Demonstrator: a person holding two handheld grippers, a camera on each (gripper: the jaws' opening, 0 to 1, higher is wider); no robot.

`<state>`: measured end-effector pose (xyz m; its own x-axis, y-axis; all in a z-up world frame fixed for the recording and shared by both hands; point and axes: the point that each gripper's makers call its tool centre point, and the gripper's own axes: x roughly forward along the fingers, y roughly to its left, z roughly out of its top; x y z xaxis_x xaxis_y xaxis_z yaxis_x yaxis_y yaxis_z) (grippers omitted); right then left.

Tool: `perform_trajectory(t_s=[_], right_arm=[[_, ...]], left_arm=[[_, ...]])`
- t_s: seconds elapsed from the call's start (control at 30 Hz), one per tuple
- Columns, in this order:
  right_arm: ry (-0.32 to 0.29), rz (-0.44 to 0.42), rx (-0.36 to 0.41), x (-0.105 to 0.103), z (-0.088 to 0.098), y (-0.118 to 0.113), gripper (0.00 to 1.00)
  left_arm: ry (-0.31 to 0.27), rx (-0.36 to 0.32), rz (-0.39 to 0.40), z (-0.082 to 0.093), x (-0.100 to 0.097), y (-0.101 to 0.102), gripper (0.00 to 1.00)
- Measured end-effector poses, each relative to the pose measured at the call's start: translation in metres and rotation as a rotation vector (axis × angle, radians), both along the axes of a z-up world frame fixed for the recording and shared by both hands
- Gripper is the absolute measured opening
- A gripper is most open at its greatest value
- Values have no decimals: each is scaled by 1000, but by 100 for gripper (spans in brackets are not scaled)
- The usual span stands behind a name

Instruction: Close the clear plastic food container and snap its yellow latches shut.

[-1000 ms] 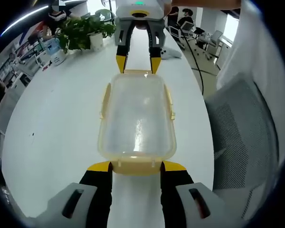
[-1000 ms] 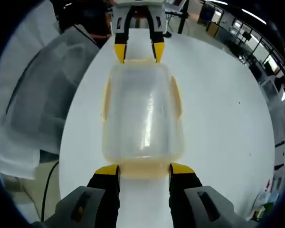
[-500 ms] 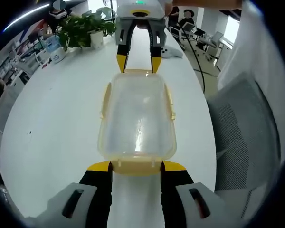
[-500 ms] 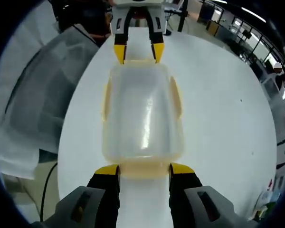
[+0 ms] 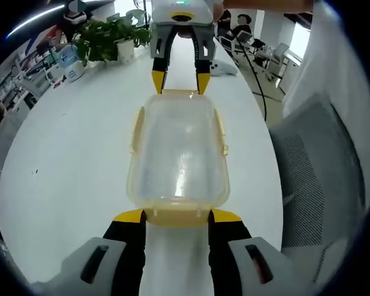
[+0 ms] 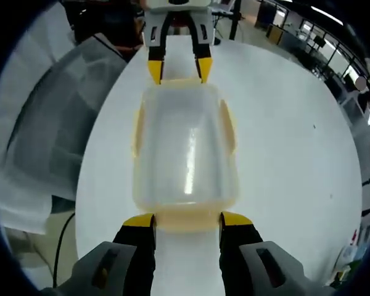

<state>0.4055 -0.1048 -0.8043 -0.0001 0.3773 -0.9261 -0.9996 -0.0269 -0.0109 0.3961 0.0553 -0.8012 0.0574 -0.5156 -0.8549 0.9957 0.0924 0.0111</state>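
You brace the container (image 5: pixel 177 151) from opposite ends, left gripper (image 5: pixel 176 216) and right gripper (image 6: pixel 187 219) spread wide, to press its end latches.

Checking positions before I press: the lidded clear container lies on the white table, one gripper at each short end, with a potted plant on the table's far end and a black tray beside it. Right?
Not quite: no black tray is there. In the left gripper view, the potted plant stands at the far end of the white table. The container, left gripper and right gripper are as you say.
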Motion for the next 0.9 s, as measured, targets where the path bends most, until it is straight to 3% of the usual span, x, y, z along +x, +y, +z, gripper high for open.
perform_trajectory(t_s=[0.77, 0.9], right_arm=[[9, -28, -3, -3, -1, -2, 40], [4, -63, 1, -1, 1, -4, 52]], left_arm=[[4, -12, -21, -1, -1, 1, 41], [-14, -2, 11, -2, 2, 7, 53]])
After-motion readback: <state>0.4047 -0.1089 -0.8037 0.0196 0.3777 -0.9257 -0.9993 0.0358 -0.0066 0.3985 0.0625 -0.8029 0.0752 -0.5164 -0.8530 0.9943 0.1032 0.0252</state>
